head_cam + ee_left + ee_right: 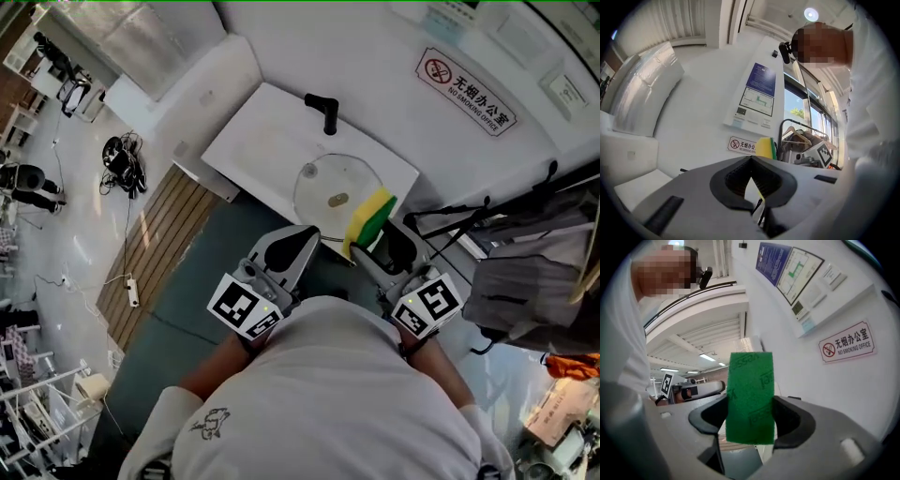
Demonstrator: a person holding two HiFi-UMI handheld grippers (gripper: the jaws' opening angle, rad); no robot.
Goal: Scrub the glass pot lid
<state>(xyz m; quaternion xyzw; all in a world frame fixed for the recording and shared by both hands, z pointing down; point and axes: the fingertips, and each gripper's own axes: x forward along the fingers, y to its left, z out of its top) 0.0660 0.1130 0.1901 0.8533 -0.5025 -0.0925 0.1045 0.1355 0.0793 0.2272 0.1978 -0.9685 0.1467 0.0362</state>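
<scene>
Glass pot lid (330, 183): lies flat, knob (337, 200) uppermost, on the white table (253, 141), toward the table's near right edge.
Lid handling: judged rigid, fairly heavy for its size and smooth. It is probably slippery once wet and would break if it slid off the edge. Nothing pins it down.
Hold point: the central knob appears the soundest place to grasp or steady the lid, while the thin rim offers a poorer purchase.
Left gripper (751, 160): jaws pressed together with nothing between them, held on the near side of the lid and short of it.
Right gripper (749, 420): jaws clamped on the sponge (750, 394), with the green scouring face toward its camera.
Sponge handling: judged soft, light and compressible. The free end projects past the jaws and should flex against glass.
Sponge position: in the head view its yellow-and-green end overlaps the lid's near right rim, but contact cannot be confirmed.
</scene>
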